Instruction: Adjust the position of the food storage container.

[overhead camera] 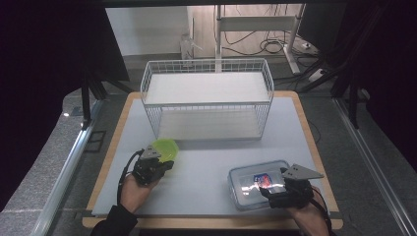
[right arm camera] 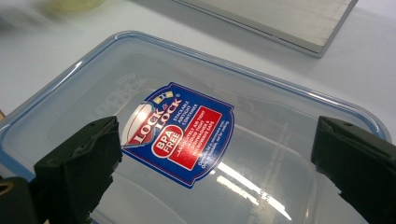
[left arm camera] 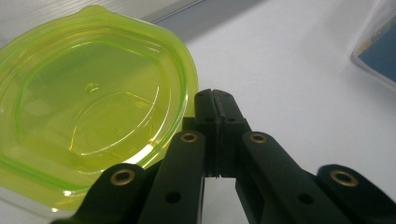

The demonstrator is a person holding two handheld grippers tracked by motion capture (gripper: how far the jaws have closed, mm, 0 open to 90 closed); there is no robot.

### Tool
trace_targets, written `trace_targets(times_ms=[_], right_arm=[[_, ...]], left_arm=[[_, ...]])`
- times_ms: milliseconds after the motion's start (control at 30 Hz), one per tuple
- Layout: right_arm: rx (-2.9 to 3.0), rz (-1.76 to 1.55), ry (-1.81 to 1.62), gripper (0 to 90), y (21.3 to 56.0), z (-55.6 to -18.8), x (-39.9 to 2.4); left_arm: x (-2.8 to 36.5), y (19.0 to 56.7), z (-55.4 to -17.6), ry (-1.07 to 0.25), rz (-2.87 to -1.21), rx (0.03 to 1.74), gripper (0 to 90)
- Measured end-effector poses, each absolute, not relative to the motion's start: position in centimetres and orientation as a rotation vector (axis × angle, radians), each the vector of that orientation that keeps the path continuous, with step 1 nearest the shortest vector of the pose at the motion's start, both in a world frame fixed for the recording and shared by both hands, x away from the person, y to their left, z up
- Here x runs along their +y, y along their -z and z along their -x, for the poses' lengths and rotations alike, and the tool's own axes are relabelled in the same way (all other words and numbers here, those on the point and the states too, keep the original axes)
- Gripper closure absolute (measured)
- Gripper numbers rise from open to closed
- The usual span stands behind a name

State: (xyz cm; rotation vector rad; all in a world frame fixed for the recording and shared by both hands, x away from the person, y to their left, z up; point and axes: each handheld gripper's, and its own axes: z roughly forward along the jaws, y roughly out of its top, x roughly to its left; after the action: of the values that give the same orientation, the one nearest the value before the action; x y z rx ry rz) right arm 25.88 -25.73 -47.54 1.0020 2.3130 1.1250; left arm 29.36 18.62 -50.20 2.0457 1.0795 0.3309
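A translucent green lid [overhead camera: 164, 147] [left arm camera: 88, 107] lies at the table's left, just in front of the wire rack. My left gripper [overhead camera: 168, 162] [left arm camera: 215, 95] is shut, its jaws pressed together with nothing visible between them; the lid's rim runs against the left side of the jaws. A clear rectangular container [overhead camera: 246, 191] [right arm camera: 261, 93] with a blue-edged lid and a red and blue label sits near the front right. My right gripper [overhead camera: 270, 183] [right arm camera: 217, 128] hovers over it, open, one jaw at each side of the label.
A white wire rack [overhead camera: 206, 93] with two white shelves stands at the back middle of the table; its bottom board [right arm camera: 289, 18] lies beyond the container. The wooden table edge [overhead camera: 314, 147] runs along the right. Cables lie on the floor behind.
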Motion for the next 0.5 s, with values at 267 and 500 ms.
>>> trace_targets(times_ms=[267,500], right_arm=[[2.285,-1.045,-1.118,2.2,47.5,-26.0,-26.0],[2.249,-1.111,-1.124,7.1,47.0,-26.1,-26.6]], left_arm=[[17.4,49.8,-28.3,-0.313,-2.028,1.004,85.1],[15.4,49.7,-26.9,-0.307,-2.039,0.912,67.5]])
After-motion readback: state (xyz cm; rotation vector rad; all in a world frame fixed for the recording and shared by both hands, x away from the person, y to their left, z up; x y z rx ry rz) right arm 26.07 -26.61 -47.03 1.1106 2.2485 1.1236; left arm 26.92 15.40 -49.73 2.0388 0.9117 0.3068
